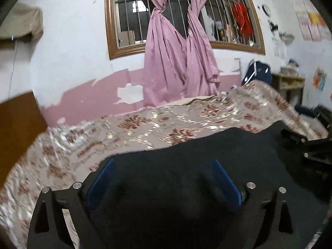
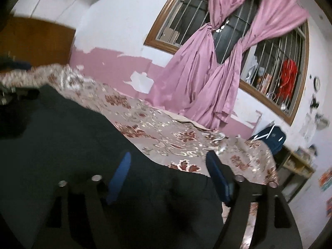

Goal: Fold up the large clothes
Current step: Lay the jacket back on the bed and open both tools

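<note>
Black garment lies spread beneath both parted tools.

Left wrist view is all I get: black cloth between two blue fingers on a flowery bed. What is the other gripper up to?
Observer: The right gripper is open. Its blue pads stand apart, and the black garment lies between them with neither pad pressing on it.
Operator: Does the cloth run on past that gripper?
Observer: No. In the right wrist view the garment's edge ends beside the pad on the picture's right. Beyond that pad the floral bedspread lies uncovered.
</note>
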The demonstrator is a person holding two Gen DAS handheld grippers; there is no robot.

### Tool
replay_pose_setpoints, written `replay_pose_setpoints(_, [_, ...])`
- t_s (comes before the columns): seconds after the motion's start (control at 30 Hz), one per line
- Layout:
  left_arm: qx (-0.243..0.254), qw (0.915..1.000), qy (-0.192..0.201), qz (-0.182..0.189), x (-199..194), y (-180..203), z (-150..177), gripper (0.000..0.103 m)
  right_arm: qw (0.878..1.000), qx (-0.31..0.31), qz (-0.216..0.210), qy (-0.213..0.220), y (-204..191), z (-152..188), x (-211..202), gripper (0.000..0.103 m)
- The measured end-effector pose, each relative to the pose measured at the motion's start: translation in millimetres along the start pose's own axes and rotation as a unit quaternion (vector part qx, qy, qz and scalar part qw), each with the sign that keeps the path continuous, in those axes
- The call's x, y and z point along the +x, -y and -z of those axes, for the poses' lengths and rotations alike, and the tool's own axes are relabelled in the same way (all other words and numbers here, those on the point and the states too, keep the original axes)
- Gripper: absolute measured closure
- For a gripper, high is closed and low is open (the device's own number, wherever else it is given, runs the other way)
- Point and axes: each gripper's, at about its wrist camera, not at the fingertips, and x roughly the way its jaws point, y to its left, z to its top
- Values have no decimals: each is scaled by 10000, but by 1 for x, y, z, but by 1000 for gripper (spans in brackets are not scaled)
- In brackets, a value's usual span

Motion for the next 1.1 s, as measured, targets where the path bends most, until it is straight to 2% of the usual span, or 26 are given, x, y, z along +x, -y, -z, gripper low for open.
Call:
replay_pose_setpoints(0.07, [-156, 9996, -66, 218, -5, -2, 7, 5, 9993, 291, -240, -41, 8, 4, -9, 28])
replay_pose_setpoints(0.13, [-206, 9993, -189, 264, -1, -2, 15, 4, 9949, 723, -677, -194, 17, 11, -13, 26])
replay_pose_setpoints(0.23, [-194, 9989, -393, 181, 14, 2, 22, 4, 9805, 1368, -1324, -485, 25, 26, -2, 23])
replay_pose_setpoints(0.37, [-153, 9978, -635, 106, 39, 7, 26, 4, 9717, 1548, -1619, -751, 17, 46, 22, 23])
replay_pose_setpoints(0.5, [-272, 9974, -664, -70, 52, 5, 25, 4, 9740, 1413, -1534, -880, 6, 52, 42, 23])
replay_pose_setpoints(0.67, [-675, 9924, -988, -279, 79, -12, 26, 1, 9807, 1128, -1233, -1015, -4, 43, 68, 23])
replay_pose_setpoints(0.83, [-1234, 9857, -1141, 70, 100, -36, 35, 0, 9779, 1144, -1255, -1216, -12, 39, 83, 23])
replay_pose_setpoints(1.1, [-1527, 9787, -1344, 270, 121, -44, 43, 0, 9709, 1385, -1332, -1428, -12, 48, 107, 18])
